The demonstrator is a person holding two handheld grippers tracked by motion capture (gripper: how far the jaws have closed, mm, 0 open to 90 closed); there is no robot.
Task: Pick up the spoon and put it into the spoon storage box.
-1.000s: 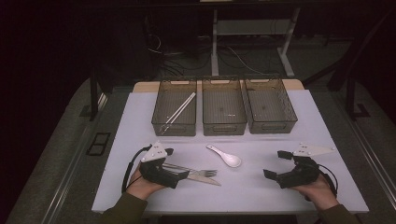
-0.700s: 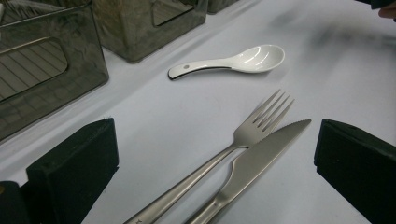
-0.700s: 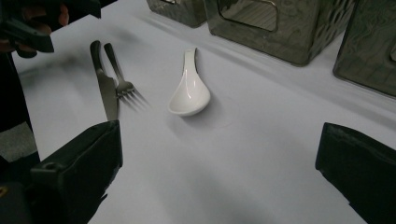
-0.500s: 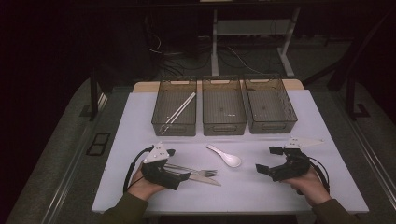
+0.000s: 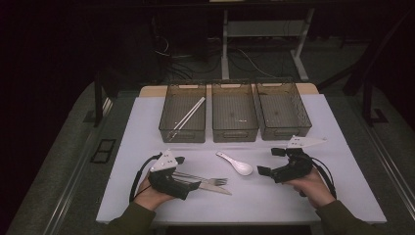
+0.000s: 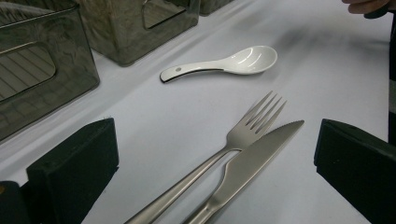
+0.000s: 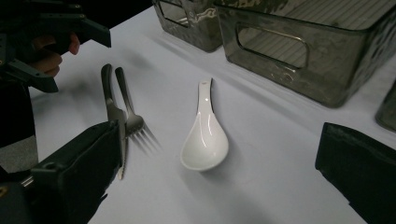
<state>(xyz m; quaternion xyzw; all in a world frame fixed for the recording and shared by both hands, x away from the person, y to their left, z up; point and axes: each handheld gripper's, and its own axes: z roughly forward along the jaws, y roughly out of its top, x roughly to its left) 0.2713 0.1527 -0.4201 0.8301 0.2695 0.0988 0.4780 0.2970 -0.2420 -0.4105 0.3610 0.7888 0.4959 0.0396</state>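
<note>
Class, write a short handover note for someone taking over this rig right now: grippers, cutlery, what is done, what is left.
Left gripper: open, empty, over the handles of the fork and knife.
Right gripper: open, empty, aimed at the white spoon.
Done: chopsticks lie in the left bin.
Left: spoon, fork and knife lie on the table; middle bin and right bin look empty.

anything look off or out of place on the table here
Nothing looks spilled or damaged. The white spoon, fork and knife lie loose on the table, while only the left bin holds anything: a pair of chopsticks. The knife overlaps the fork slightly. Both grippers, left and right, are open.
</note>
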